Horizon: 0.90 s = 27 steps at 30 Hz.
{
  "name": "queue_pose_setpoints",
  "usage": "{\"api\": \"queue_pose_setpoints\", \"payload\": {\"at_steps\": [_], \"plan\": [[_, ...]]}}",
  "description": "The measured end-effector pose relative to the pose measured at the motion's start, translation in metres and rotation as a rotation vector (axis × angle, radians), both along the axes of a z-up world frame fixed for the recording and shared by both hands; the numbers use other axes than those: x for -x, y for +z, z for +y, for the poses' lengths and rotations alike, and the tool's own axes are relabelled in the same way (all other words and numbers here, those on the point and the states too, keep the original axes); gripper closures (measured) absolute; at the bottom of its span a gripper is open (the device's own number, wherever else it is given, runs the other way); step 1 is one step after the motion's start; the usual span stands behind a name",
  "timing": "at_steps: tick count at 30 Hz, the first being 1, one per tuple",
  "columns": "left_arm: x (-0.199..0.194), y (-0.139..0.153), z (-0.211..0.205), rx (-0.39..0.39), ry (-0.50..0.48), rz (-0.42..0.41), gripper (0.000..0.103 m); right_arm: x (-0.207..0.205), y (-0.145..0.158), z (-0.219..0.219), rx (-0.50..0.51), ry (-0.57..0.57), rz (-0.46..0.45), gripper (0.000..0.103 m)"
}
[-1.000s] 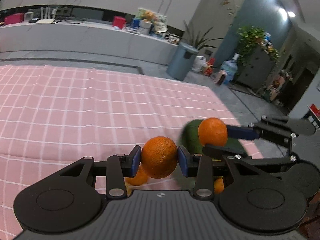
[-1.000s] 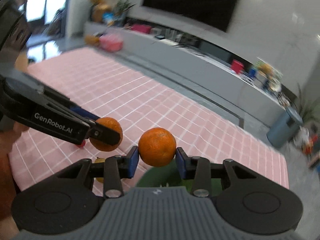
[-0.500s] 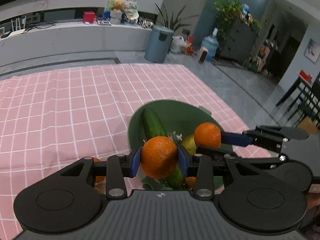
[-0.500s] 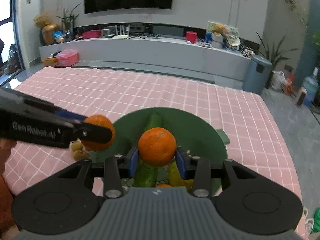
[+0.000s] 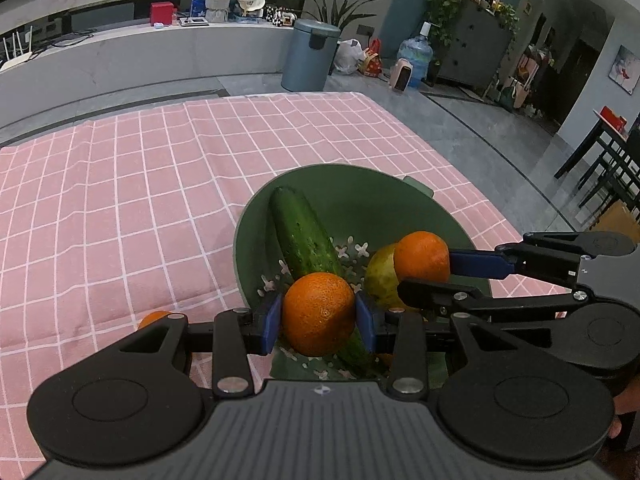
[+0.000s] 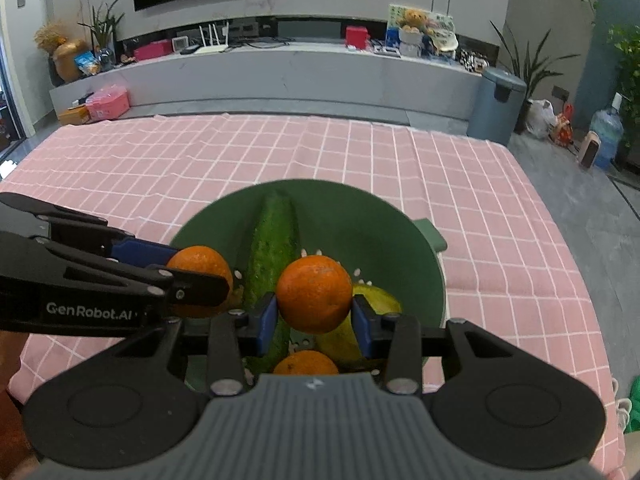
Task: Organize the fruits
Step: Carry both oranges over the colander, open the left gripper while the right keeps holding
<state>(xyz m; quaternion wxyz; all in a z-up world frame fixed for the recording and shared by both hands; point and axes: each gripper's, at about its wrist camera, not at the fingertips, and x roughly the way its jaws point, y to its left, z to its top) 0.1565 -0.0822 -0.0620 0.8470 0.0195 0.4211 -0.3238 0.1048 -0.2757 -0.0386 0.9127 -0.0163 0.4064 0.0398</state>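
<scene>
My left gripper is shut on an orange and holds it over the near left part of the green colander bowl. My right gripper is shut on a second orange above the bowl. Each held orange also shows in the other view: the right one and the left one. In the bowl lie a cucumber, a yellow-green pear and another orange.
A further orange lies on the pink checked cloth left of the bowl. The cloth's right edge drops to grey floor. A low grey bench and a bin stand beyond the cloth.
Both grippers have moved with their oranges from beside the bowl to above it. The bowl's contents have come into full view. Both grips stay shut.
</scene>
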Motion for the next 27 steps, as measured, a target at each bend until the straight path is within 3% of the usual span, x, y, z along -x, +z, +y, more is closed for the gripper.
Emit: {"api": "queue_pose_setpoints", "payload": {"at_steps": [19, 27], "plan": [[0.001, 0.005, 0.010, 0.052, 0.008, 0.029, 0.057, -0.004, -0.002, 0.001, 0.008, -0.011, 0.013, 0.067], [0.002, 0.024, 0.023, 0.117, 0.039, -0.003, 0.049, -0.002, 0.001, 0.002, 0.009, -0.031, 0.001, 0.066]]}}
